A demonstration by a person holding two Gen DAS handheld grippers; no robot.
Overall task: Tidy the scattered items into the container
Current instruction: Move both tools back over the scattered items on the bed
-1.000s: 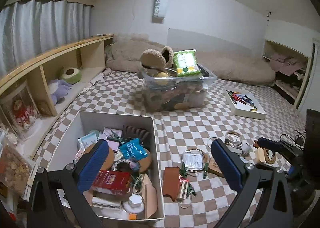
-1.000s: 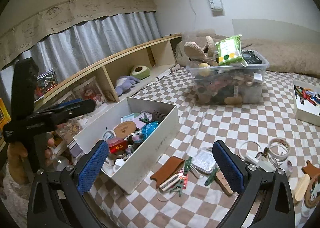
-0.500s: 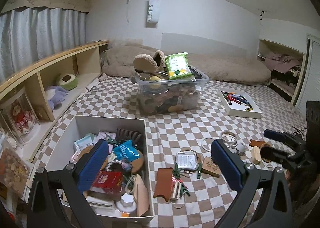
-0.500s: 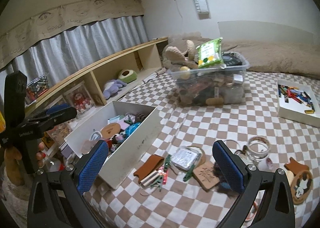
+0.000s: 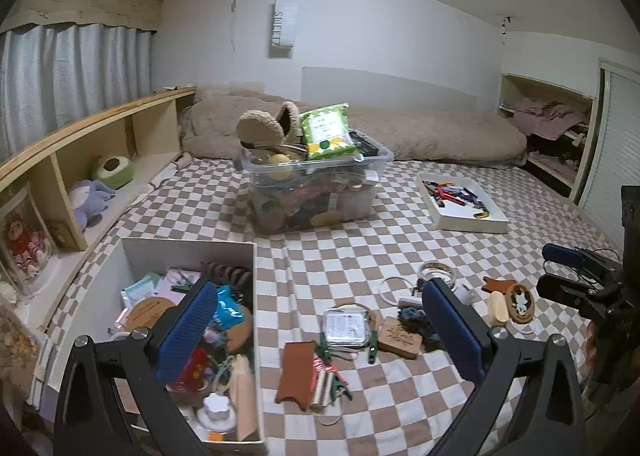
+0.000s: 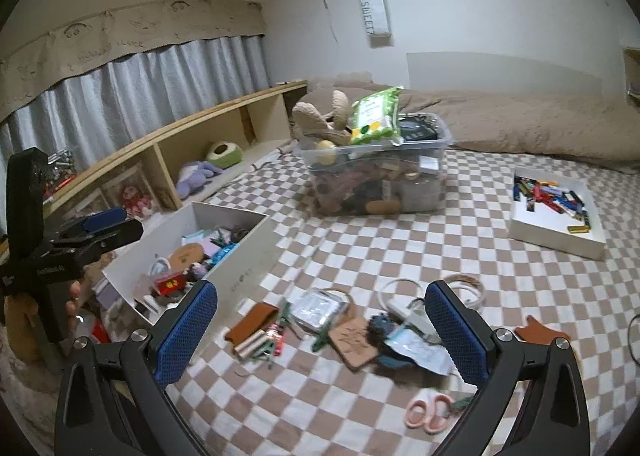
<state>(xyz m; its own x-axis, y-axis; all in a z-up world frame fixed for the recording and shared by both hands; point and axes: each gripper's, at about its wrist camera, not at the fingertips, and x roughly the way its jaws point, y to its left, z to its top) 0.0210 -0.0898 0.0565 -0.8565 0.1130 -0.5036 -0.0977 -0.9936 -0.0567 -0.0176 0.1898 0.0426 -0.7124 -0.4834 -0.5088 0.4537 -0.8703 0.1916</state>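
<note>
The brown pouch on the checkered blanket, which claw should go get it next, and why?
Probably the left claw should dip toward the brown pouch: it is open and empty, the pouch lies loose below it, right beside the white box.

White walls (image 5: 400,36), grey curtains (image 5: 72,72), wooden shelf (image 5: 100,124), checkered brown-and-white bedding (image 5: 400,256).

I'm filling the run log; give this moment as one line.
left gripper: open, empty | right gripper: open, empty | scattered items: on checkered cover | white box: part-filled | stage: pre-grasp
</note>
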